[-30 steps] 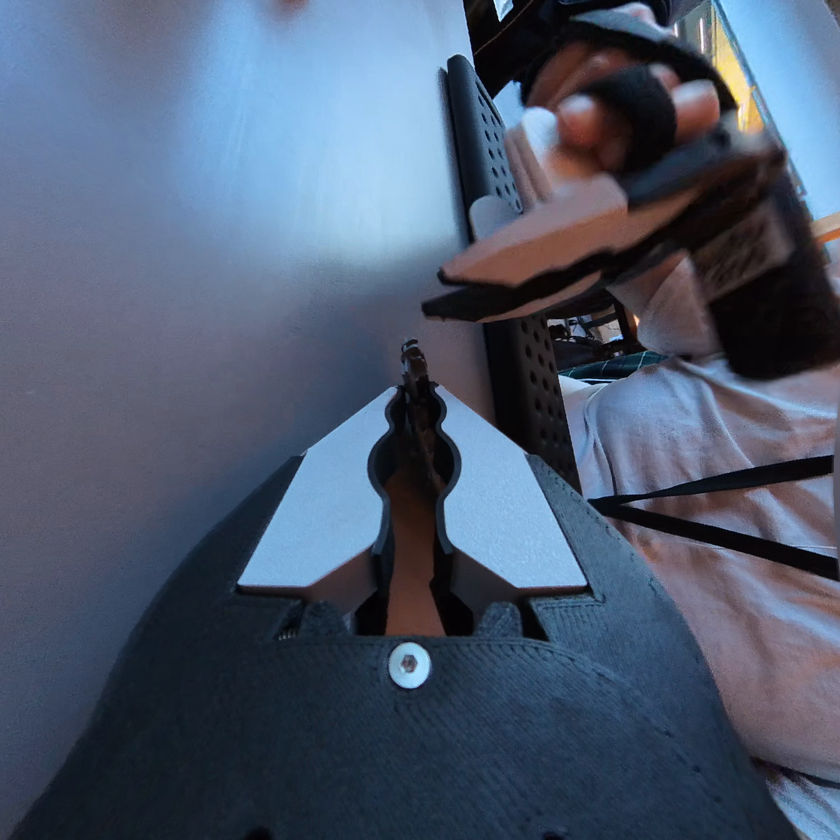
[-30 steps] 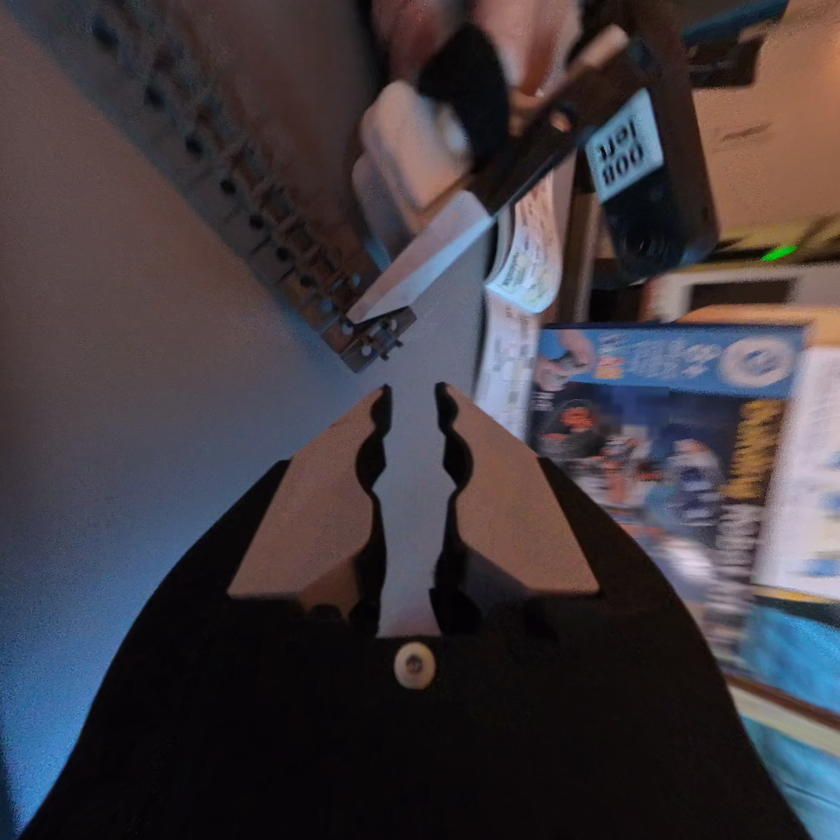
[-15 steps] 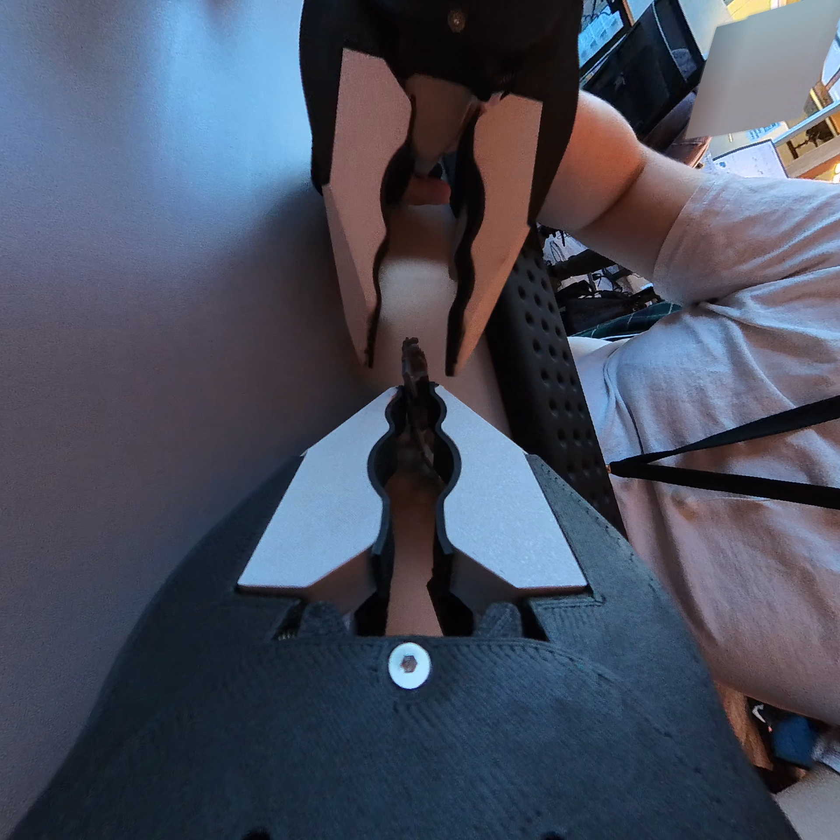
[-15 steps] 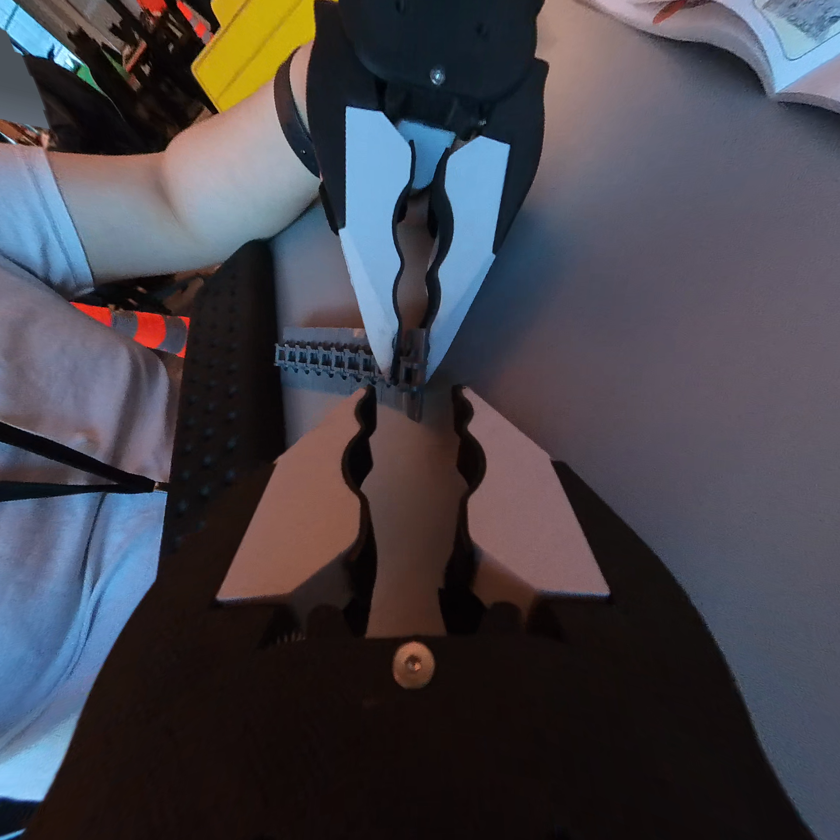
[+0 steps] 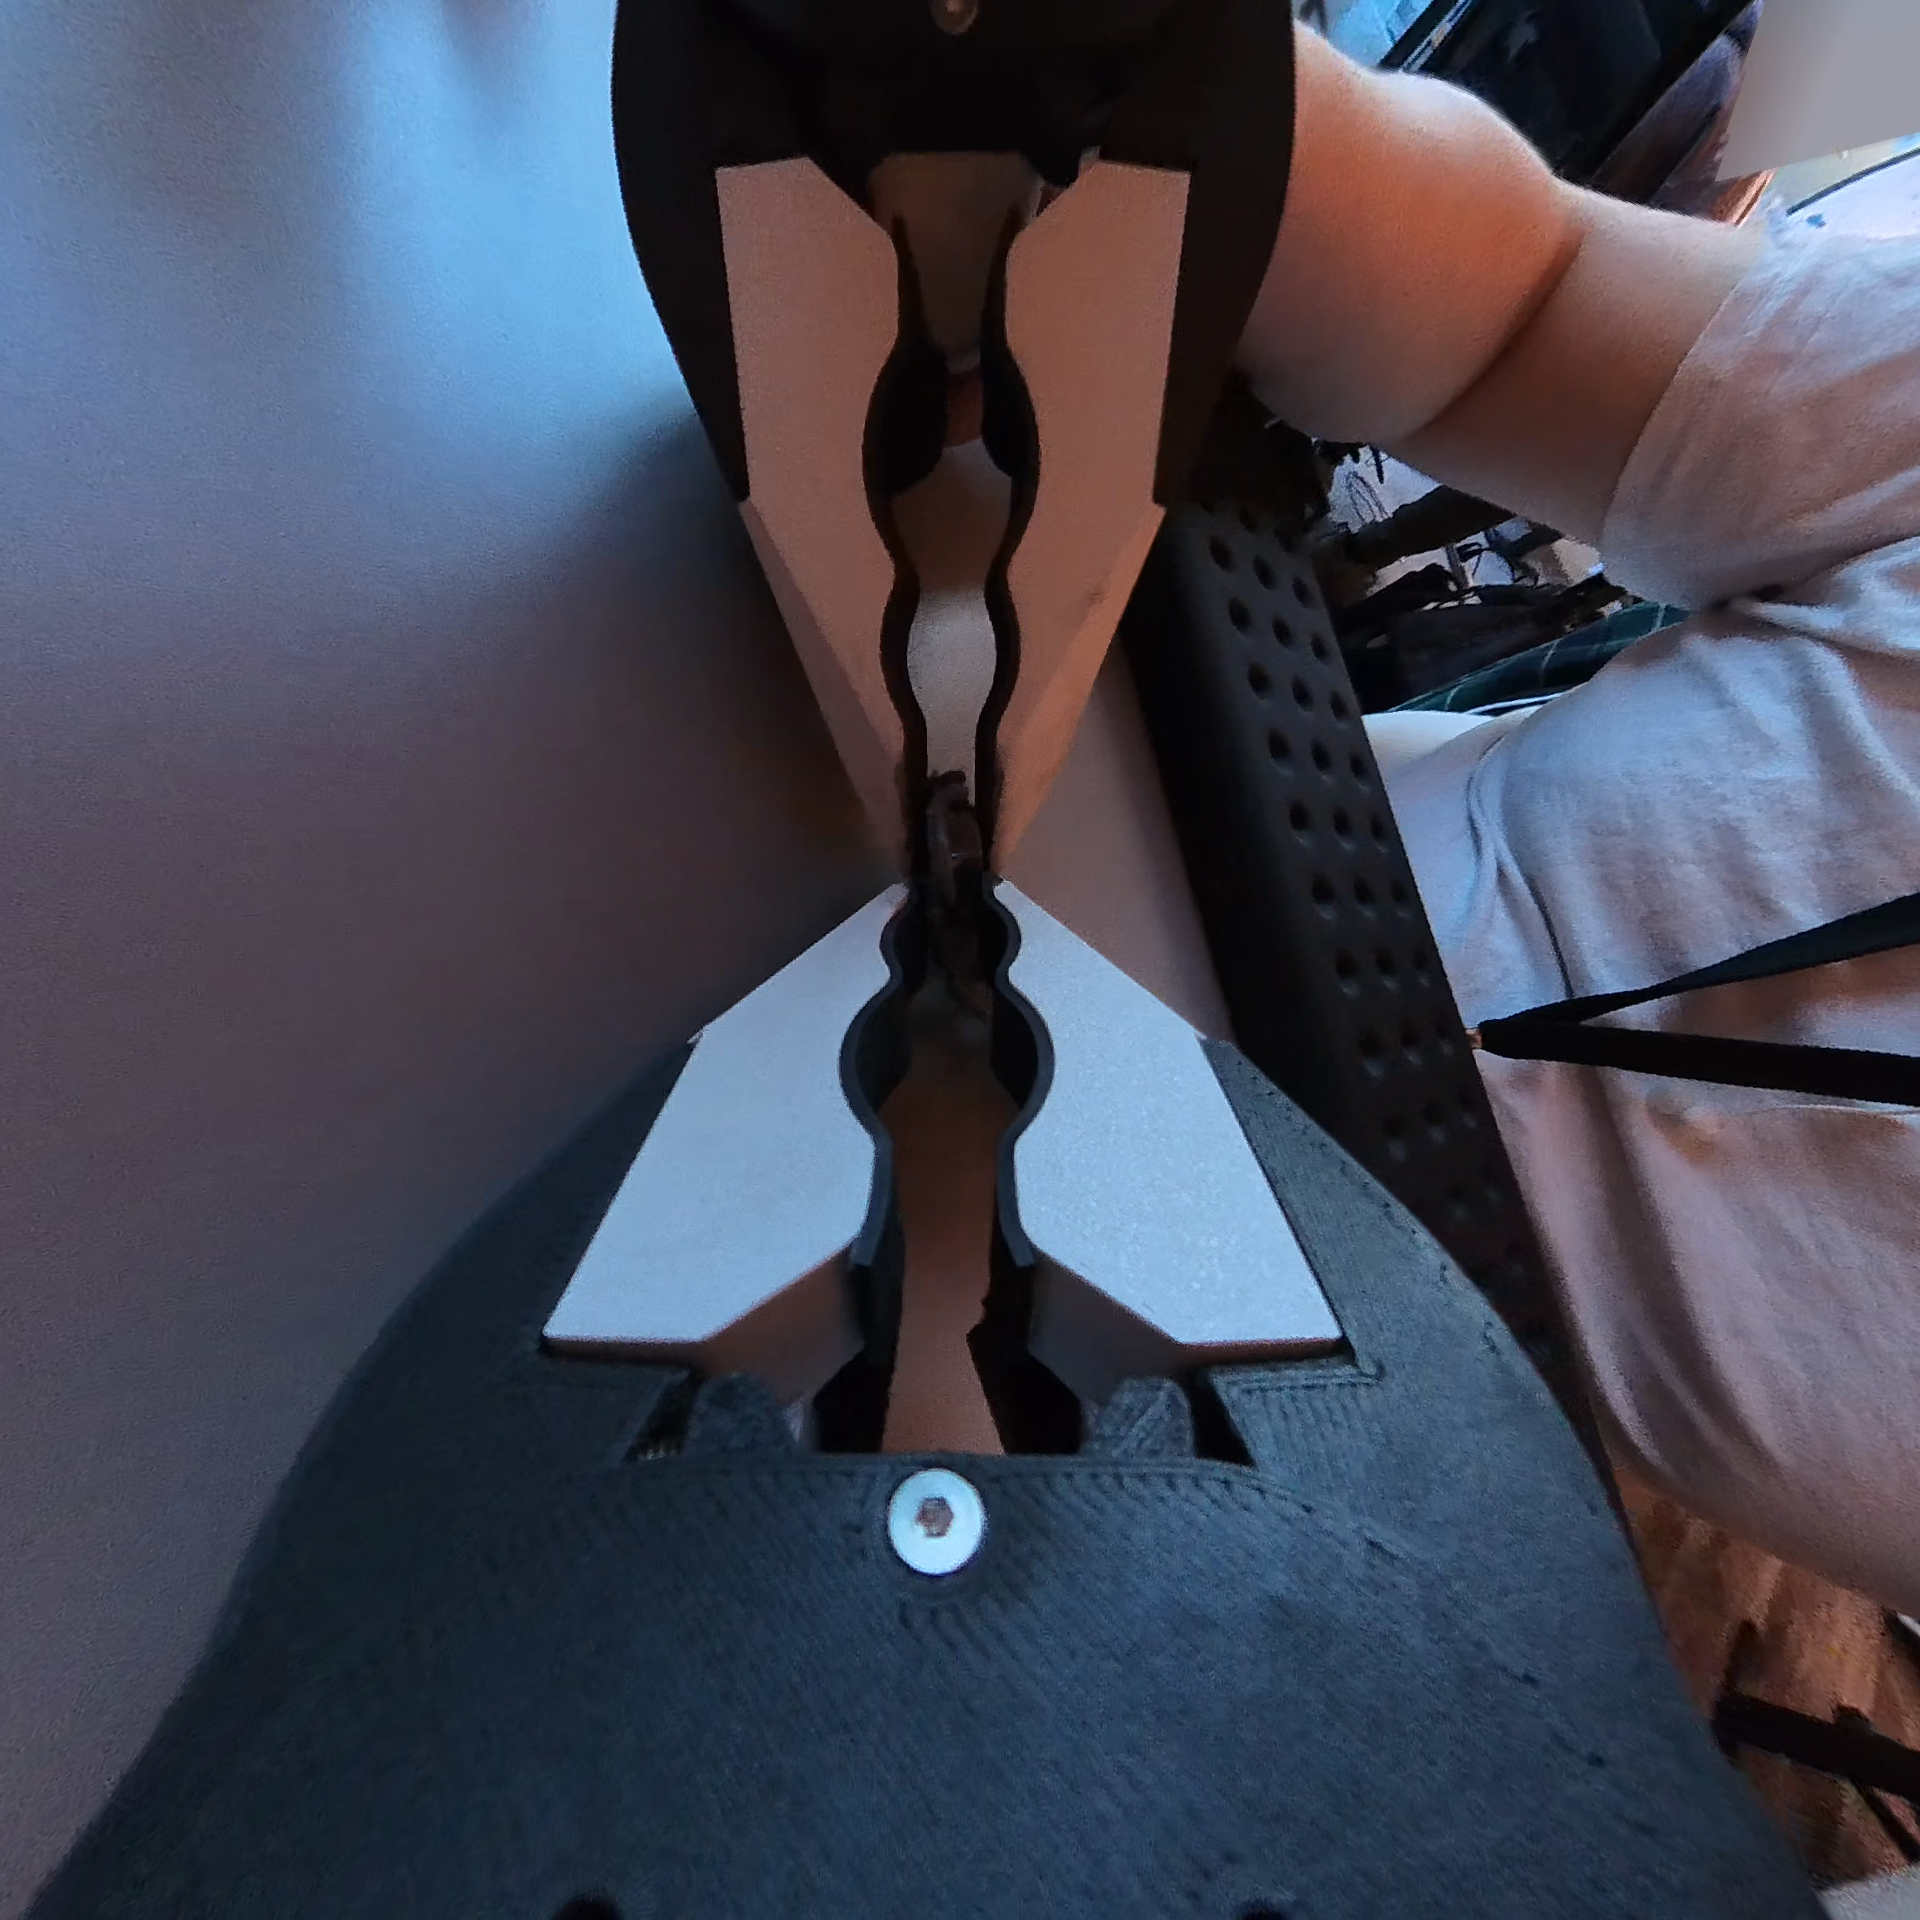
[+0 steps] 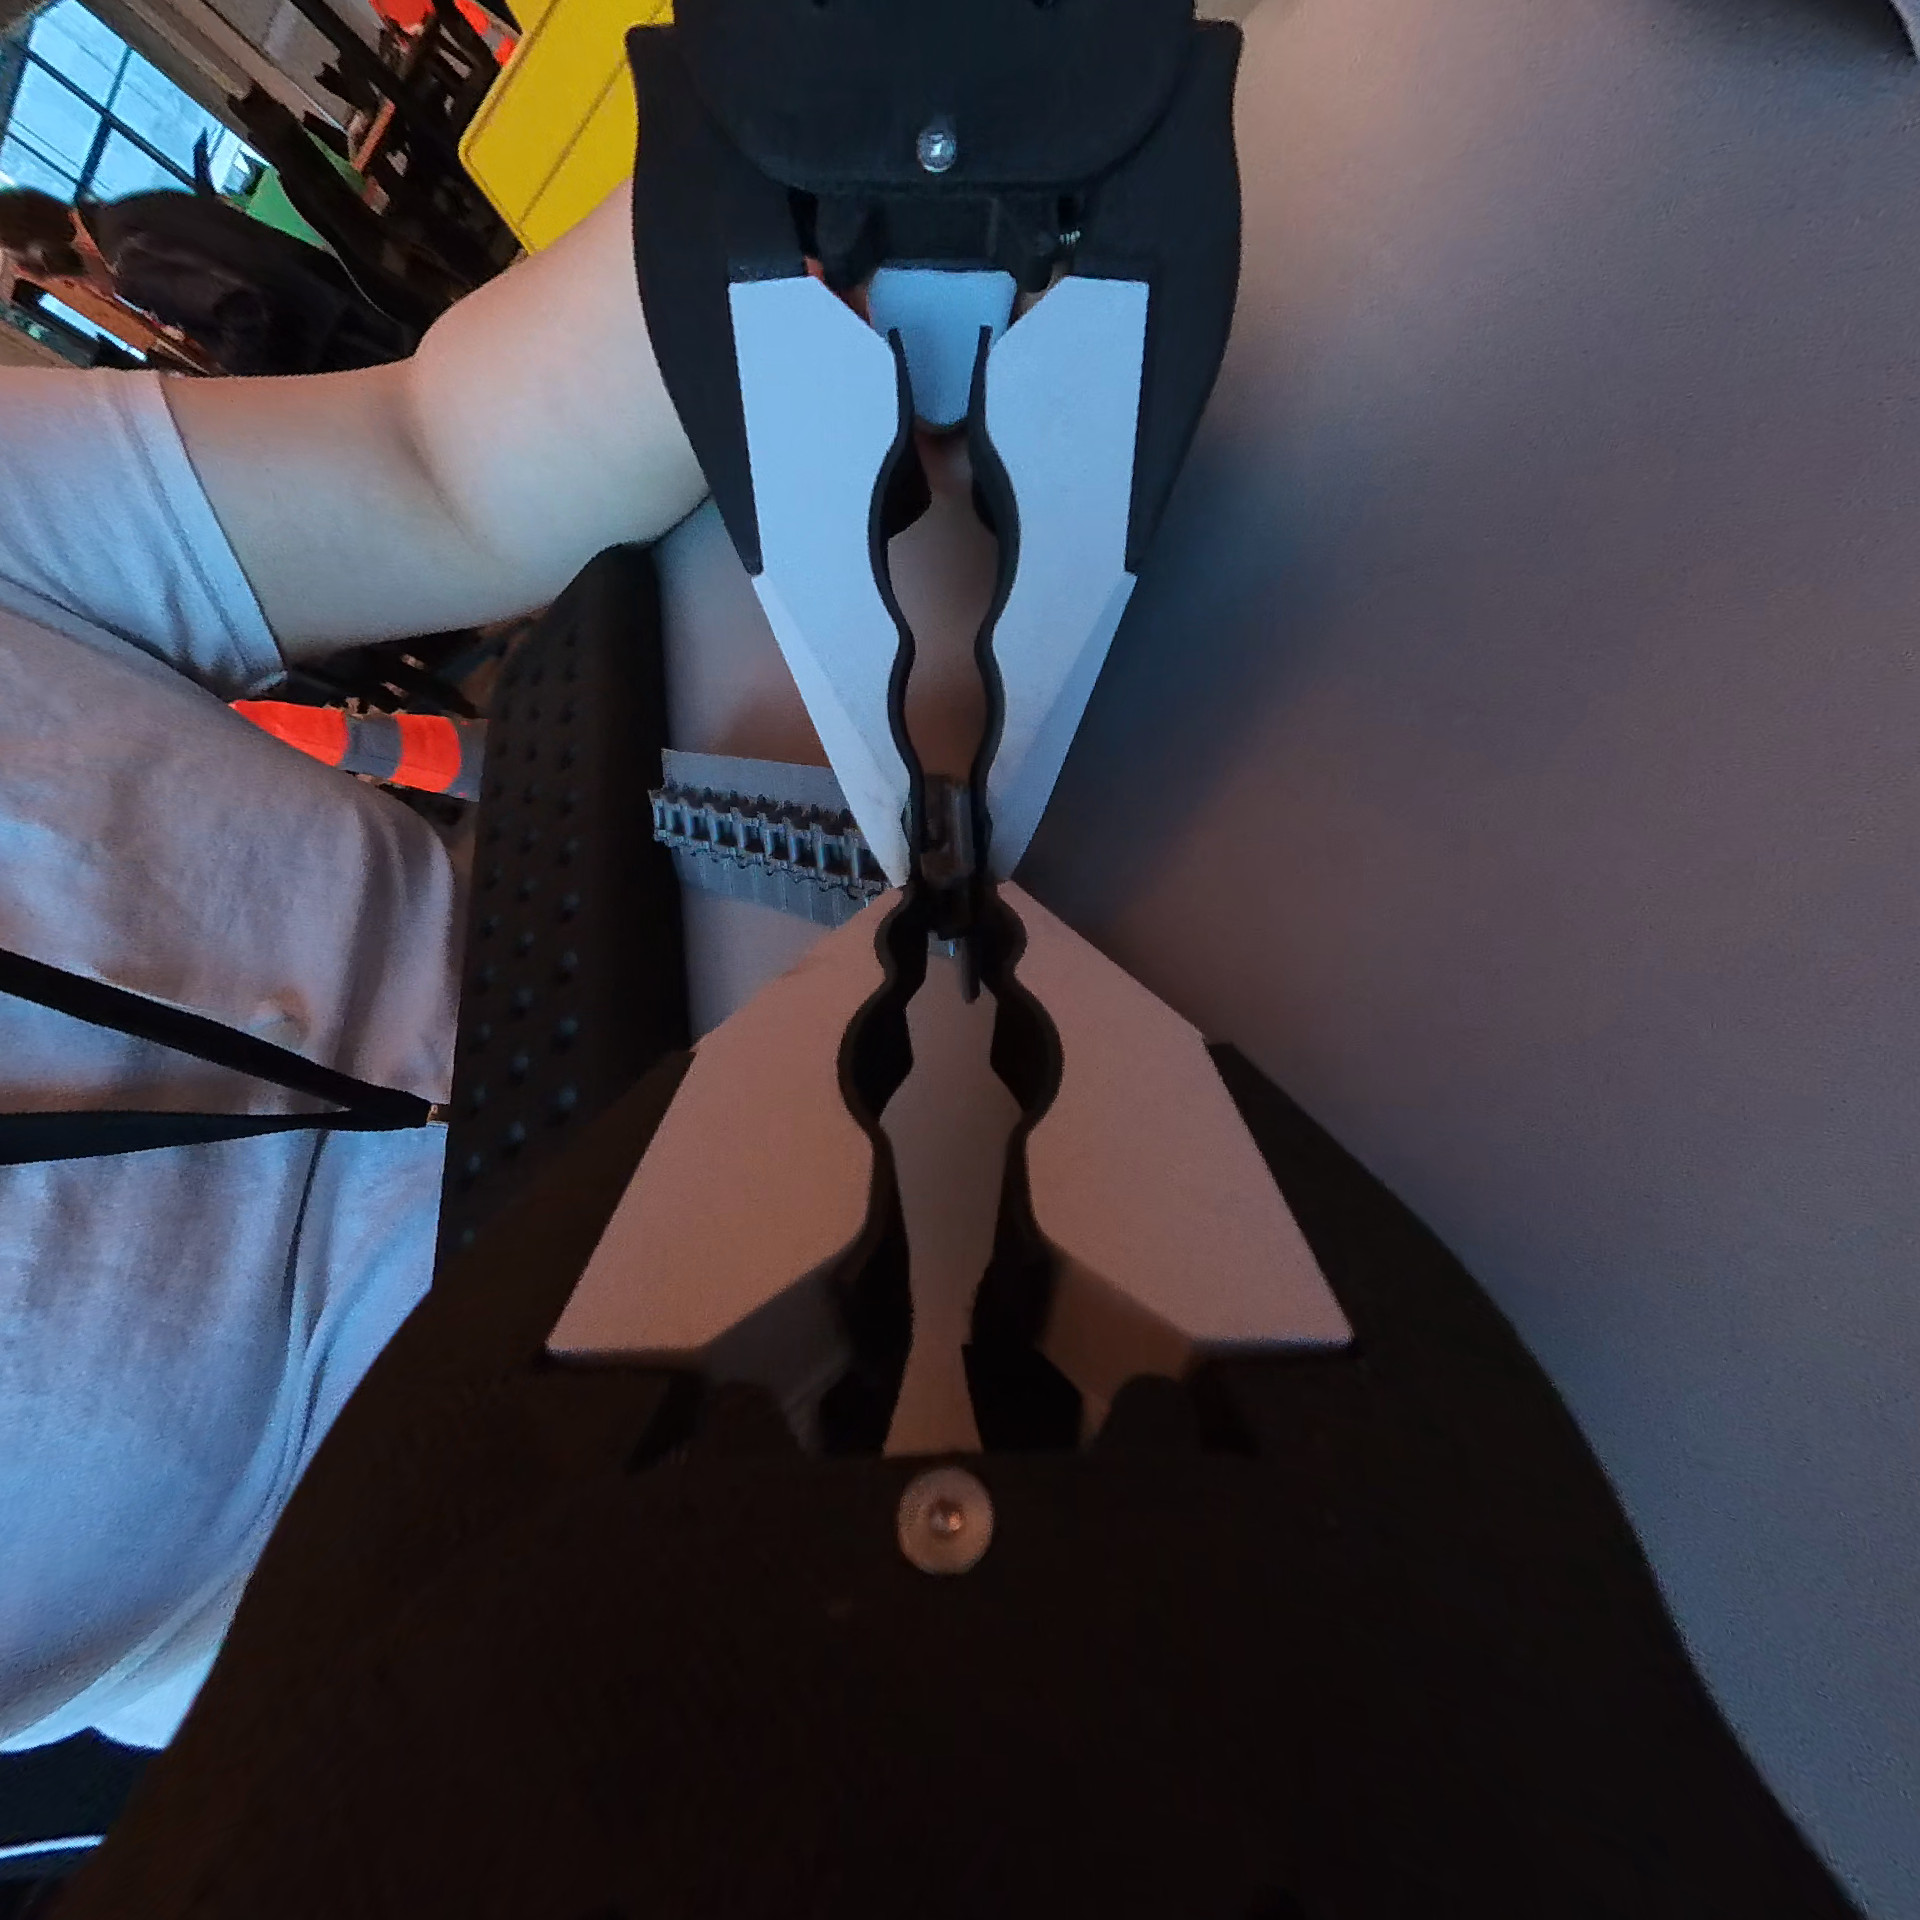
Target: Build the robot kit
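Note:
A grey toothed link strip (image 6: 758, 836) is held above the grey table top (image 6: 1507, 727). In the left wrist view it shows end-on as a dark piece (image 5: 951, 847). My left gripper (image 5: 945, 899) is shut on one end of it. My right gripper (image 6: 951, 909) faces the left one tip to tip and is shut on the same end, right beside the left fingertips. In the right wrist view the left gripper (image 6: 943, 831) comes down from the top, and the strip runs off to the left of it. In the left wrist view the right gripper (image 5: 948, 821) comes from the top.
A black perforated panel (image 5: 1299, 779) stands at the table edge, also seen in the right wrist view (image 6: 561, 935). A person's arm (image 5: 1403, 312) and white shirt (image 5: 1714, 935) are close behind. An orange-red striped object (image 6: 395, 743) and a yellow panel (image 6: 561, 125) lie farther off.
My right gripper swung round to face the left one, came in tip to tip, and narrowed its fingers onto the strip's end. My left gripper kept its hold.

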